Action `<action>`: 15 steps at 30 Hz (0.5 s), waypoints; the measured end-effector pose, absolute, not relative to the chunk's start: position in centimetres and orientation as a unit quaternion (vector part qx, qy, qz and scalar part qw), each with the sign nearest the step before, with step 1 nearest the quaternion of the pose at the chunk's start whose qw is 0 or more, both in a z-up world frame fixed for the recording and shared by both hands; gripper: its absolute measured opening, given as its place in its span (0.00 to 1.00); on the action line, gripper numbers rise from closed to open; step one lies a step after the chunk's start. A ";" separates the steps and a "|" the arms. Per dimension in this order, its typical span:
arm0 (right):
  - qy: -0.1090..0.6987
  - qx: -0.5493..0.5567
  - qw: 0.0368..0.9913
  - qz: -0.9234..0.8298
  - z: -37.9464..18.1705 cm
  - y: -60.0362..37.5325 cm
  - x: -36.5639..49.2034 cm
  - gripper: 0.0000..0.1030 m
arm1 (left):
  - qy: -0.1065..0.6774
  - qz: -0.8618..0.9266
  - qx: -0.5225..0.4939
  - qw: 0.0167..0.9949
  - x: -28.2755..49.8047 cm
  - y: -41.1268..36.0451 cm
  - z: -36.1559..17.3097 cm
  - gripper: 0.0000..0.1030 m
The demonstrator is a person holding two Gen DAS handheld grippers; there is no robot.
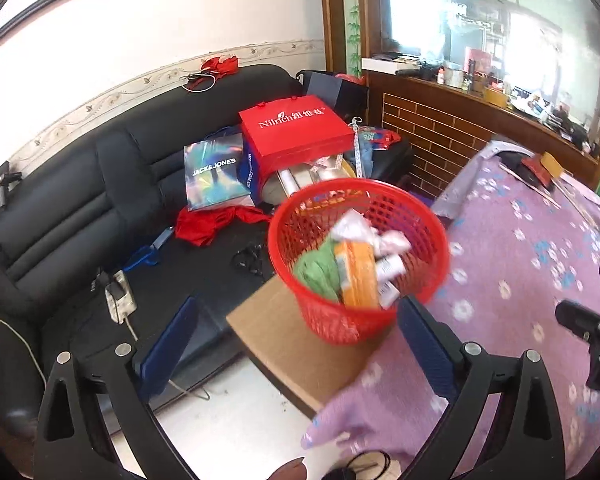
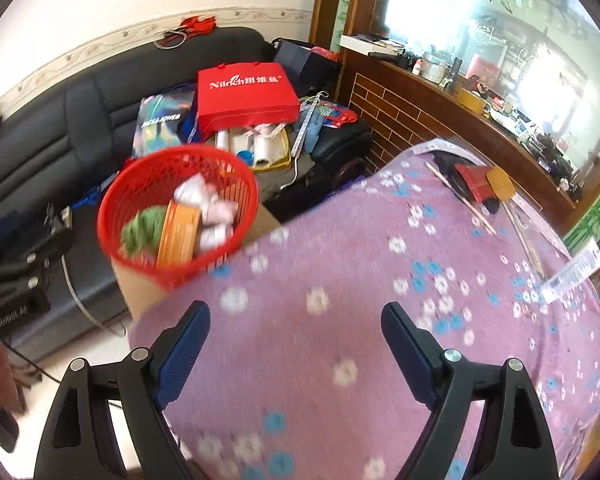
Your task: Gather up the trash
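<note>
I am reading most of the collecting as done: the red basket [image 1: 358, 260] is sitting at the surface [image 1: 520, 264] edge, at 12 o'clock from my left tongs [image 1: 296, 344] and 10 o'clock from my right tongs [image 2: 296, 350], already holding a green wad, an orange box and white wrappers. Both tongs are gaping wide and gripping nothing. A red packet [image 2: 476, 182] and sticks [image 2: 460, 196] at the far end are looking left over; the sofa bags are reading "Nilrich" [image 1: 296, 128] and "JACK&JONES" [image 1: 214, 174].

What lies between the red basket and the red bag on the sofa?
In the right wrist view, white rolls in a yellow tray lie between the red basket and the red bag.
</note>
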State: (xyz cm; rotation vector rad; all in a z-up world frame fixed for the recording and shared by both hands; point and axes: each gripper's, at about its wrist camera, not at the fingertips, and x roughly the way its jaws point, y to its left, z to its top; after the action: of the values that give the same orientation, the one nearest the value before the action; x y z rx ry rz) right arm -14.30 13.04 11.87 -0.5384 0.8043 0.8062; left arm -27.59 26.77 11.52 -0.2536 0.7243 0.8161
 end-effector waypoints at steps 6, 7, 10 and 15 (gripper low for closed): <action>0.376 -0.249 0.806 0.383 12.5 7.2 -15.8 0.90 | 0.341 0.406 -0.085 0.844 -28.4 20.9 13.2 0.96; 0.374 -0.245 0.808 0.384 12.7 6.1 -16.1 0.91 | 0.339 0.409 -0.081 0.843 -28.4 20.2 13.5 0.96; 0.368 -0.243 0.807 0.393 13.0 4.2 -17.0 0.91 | 0.328 0.411 -0.081 0.847 -28.7 18.1 14.5 0.96; 0.348 -0.234 0.814 0.402 13.9 1.7 -17.8 0.92 | 0.331 0.384 -0.097 0.857 -29.3 16.0 15.8 0.96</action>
State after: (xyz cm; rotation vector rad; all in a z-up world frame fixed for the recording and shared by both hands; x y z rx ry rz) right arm -17.80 1.73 13.90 -0.4985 0.7430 0.8580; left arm -29.30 15.99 15.82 -0.2036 0.6953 0.8065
